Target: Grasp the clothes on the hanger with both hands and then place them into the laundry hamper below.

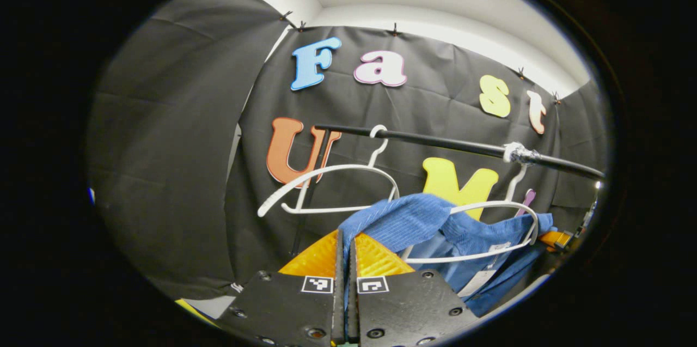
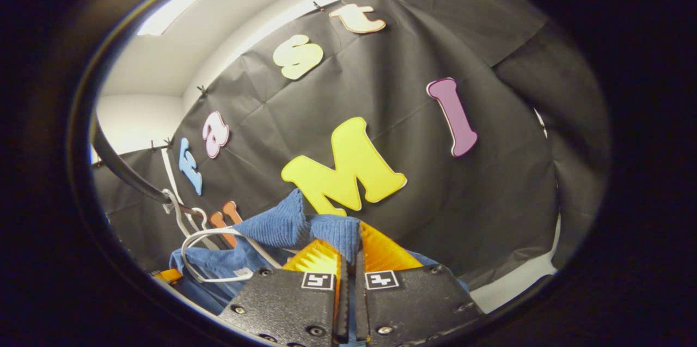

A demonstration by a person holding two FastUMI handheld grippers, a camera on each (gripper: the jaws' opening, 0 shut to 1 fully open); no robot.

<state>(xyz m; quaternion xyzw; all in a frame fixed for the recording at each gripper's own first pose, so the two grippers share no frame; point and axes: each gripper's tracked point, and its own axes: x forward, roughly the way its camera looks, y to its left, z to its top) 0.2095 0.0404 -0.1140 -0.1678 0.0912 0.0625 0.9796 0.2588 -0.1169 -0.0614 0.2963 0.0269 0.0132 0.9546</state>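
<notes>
Left gripper view: the left tool (image 1: 344,251) is pinching a fold of the blue corduroy shirt (image 1: 405,221), which is draping soft and light, probably yielding to a shoulder grip. The shirt is hanging on a white hanger (image 1: 490,230) under the black rail (image 1: 452,145); an empty hanger (image 1: 326,186) is hanging beside it.

Right gripper view: the right tool (image 2: 351,260) is clamping the other shoulder fold of the shirt (image 2: 283,224). The hanger loop (image 2: 204,257) is threading the collar and may be snagging.

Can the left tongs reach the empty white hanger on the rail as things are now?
Probably not yet: the left tongs are shut on the blue garment, which would have to be let go first. The way to the empty white hanger itself looks free.
</notes>
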